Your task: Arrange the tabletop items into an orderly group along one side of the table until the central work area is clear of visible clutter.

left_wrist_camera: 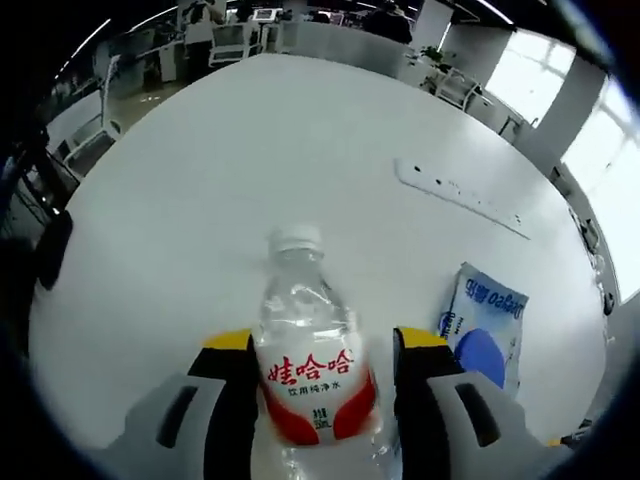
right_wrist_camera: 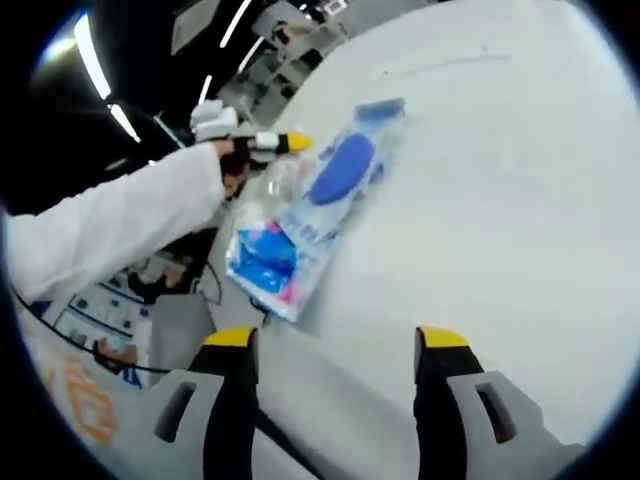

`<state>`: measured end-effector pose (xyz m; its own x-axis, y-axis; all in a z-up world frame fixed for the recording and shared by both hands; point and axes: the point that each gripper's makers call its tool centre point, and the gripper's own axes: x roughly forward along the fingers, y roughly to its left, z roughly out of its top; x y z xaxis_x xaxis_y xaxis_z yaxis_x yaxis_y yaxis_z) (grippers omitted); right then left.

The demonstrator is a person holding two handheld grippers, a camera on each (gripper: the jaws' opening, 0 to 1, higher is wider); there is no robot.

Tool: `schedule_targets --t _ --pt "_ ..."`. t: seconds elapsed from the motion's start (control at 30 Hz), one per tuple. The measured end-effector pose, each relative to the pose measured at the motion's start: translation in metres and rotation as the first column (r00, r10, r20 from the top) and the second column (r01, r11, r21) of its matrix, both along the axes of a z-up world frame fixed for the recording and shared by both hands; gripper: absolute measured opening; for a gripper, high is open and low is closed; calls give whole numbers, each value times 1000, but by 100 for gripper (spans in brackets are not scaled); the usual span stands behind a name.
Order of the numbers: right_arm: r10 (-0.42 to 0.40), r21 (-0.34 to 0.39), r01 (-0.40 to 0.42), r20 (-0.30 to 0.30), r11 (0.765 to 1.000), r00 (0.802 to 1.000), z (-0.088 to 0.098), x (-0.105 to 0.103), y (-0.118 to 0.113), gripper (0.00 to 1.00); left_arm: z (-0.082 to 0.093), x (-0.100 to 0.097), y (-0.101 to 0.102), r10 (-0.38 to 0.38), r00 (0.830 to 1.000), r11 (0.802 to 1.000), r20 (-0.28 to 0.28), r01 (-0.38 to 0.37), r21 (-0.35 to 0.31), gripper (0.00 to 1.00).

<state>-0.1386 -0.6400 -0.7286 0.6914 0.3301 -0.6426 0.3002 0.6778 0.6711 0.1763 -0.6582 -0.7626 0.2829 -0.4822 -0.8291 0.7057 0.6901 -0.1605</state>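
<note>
The left gripper point(left_wrist_camera: 323, 375) pinches an upright water bottle point(left_wrist_camera: 306, 340) between its jaws, a blue packet point(left_wrist_camera: 484, 322) lying just right of it. The right gripper point(right_wrist_camera: 335, 375) hangs spread and empty, that packet lying ahead on the white table point(left_wrist_camera: 250, 140); offices beyond.

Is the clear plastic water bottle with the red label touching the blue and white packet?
Apart. In the left gripper view, bare white table separates the clear plastic water bottle, between the left gripper jaws, from the blue and white packet.

The right hand-held gripper point(right_wrist_camera: 335, 345), jaws apart, hovers near a blue packet point(right_wrist_camera: 310, 215) on the white table point(right_wrist_camera: 500, 180).
</note>
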Motion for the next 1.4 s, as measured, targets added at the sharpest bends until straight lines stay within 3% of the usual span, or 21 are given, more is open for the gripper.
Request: schedule_targets --t 0.17,0.37,0.7,0.87,1.03,1.17,1.3,1.4 --pt "-4 6 4 -9 1000 1000 -2 -4 0 62 1 6 3 61 998 998 33 -60 -35 46" --pt "0 15 0 -13 1000 1000 -2 -4 1 61 0 7 3 66 996 998 64 -65 -28 45" --pt "4 7 -4 -9 1000 1000 1 -5 2 60 8 6 9 122 992 989 13 -121 -81 40" --pt "1 -4 -1 -5 1000 1000 4 -5 3 60 24 2 16 127 992 985 22 -124 -119 38" --pt "6 -21 -5 25 1000 1000 13 -3 7 60 53 4 26 130 989 976 74 -115 -187 37" --pt "19 -32 -18 37 999 999 17 -6 14 60 72 2 37 141 986 962 84 -117 -247 37" --pt "26 -46 -24 54 999 998 22 -12 18 60 93 4 47 143 981 951 129 -100 -292 37" --pt "23 -56 -20 61 998 998 25 -18 18 60 117 9 50 154 974 929 168 -85 -360 37"
